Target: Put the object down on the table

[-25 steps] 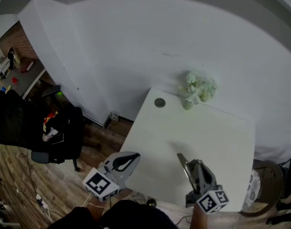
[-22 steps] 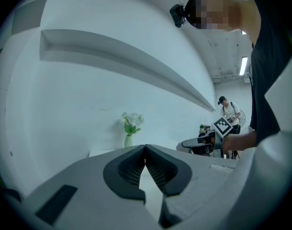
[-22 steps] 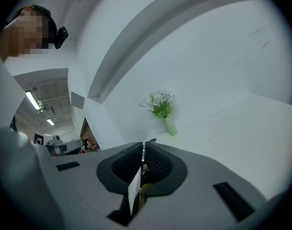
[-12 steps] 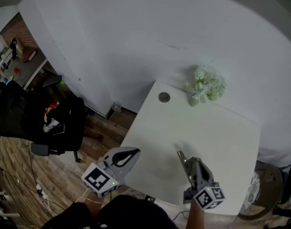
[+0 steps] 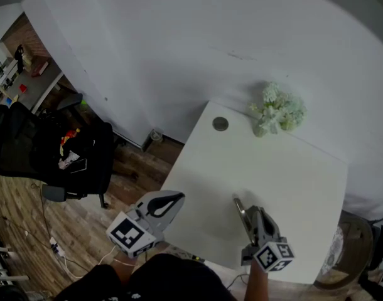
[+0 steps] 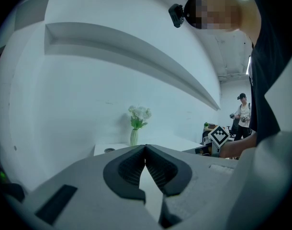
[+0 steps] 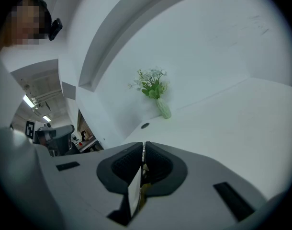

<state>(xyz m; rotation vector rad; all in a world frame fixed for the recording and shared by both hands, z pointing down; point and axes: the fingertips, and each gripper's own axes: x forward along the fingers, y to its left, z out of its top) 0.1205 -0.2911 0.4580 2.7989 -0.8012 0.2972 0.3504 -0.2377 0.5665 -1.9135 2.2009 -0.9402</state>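
Observation:
My right gripper (image 5: 237,203) hovers over the near part of the white table (image 5: 292,180), shut on a thin flat card-like object (image 7: 134,188) held edge-on between the jaws. From above the object (image 5: 240,209) shows as a narrow strip at the jaw tips. My left gripper (image 5: 176,197) hangs at the table's near left edge with its jaws closed tip to tip (image 6: 145,148) and nothing between them.
A vase of pale flowers (image 5: 277,110) and a small round disc (image 5: 220,123) stand at the table's far edge by the wall. A black office chair (image 5: 53,162) is on the wood floor to the left, and a round stool (image 5: 348,243) to the right. A person (image 6: 241,111) stands far off.
The head view has shifted slightly, so the table and vase sit a little further right in frame. Both grippers keep nearly the same places, the right one still holding the object.

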